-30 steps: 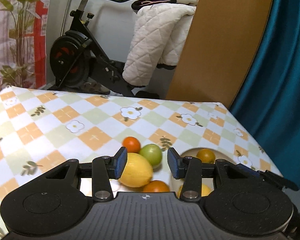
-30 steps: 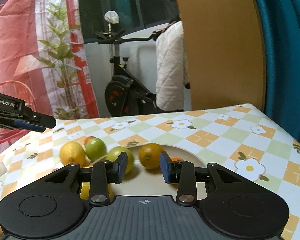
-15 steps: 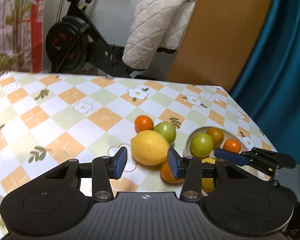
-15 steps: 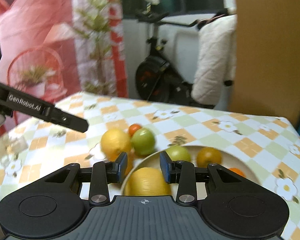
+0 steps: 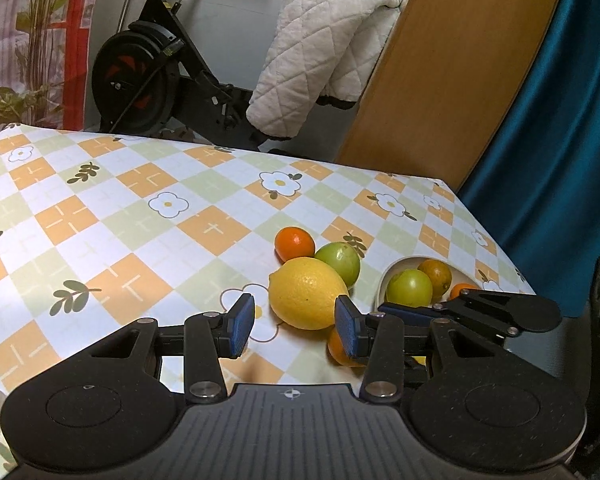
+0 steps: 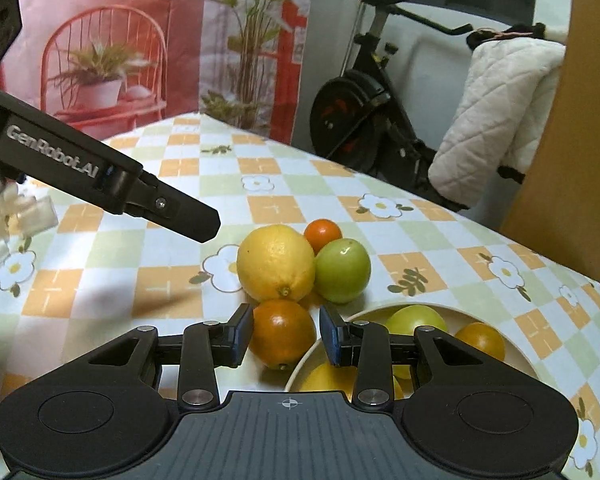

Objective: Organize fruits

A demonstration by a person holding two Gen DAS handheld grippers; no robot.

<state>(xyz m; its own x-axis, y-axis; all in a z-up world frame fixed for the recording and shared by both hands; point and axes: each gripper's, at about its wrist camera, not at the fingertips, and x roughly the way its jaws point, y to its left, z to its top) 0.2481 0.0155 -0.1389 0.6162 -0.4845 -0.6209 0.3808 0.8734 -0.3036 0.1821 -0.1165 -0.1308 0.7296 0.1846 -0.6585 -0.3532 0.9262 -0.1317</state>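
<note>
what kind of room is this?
Likely a lived-in home room: an exercise bike draped with a quilted jacket, and a table under a flowered checked tablecloth holding loose fruit.

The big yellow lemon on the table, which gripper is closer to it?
Left. The left gripper has the lemon just ahead between its open fingers. The right gripper lines up on the orange in front of the lemon.

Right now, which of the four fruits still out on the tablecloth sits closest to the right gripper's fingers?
The dark orange, right ahead of the right gripper and beside the bowl's rim. The lemon, green fruit and small tangerine lie beyond it.
</note>
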